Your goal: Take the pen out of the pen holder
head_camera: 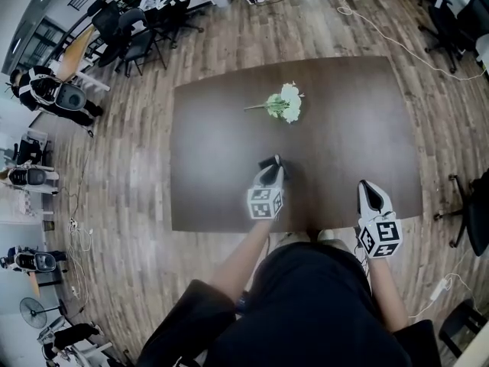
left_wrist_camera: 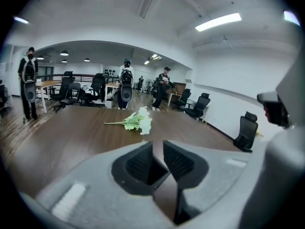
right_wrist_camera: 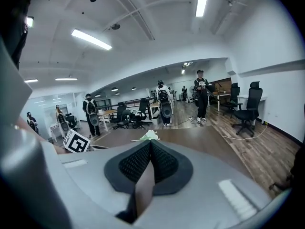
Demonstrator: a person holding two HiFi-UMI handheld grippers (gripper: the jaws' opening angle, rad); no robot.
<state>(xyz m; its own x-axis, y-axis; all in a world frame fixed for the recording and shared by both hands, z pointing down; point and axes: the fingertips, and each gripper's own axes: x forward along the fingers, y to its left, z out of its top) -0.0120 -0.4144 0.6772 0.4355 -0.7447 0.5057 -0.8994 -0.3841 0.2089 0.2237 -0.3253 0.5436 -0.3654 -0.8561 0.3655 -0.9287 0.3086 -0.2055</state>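
White-and-green flower bunch (head_camera: 284,104) lying flat on the dark brown table (head_camera: 214,182). Nearer the person than the bunch: left gripper (head_camera: 270,161), jaws slightly apart, holding nothing; further right of the bunch, right gripper (head_camera: 365,186), jaws closed together, holding nothing.

No words, numbers or brand names can be read anywhere. The only signs are black-and-white square code patterns. They stand on the cube (head_camera: 265,202) of the left gripper (head_camera: 271,163), near six o'clock in the head view, and on the right gripper's (head_camera: 367,186) cube (head_camera: 380,237), at four o'clock.
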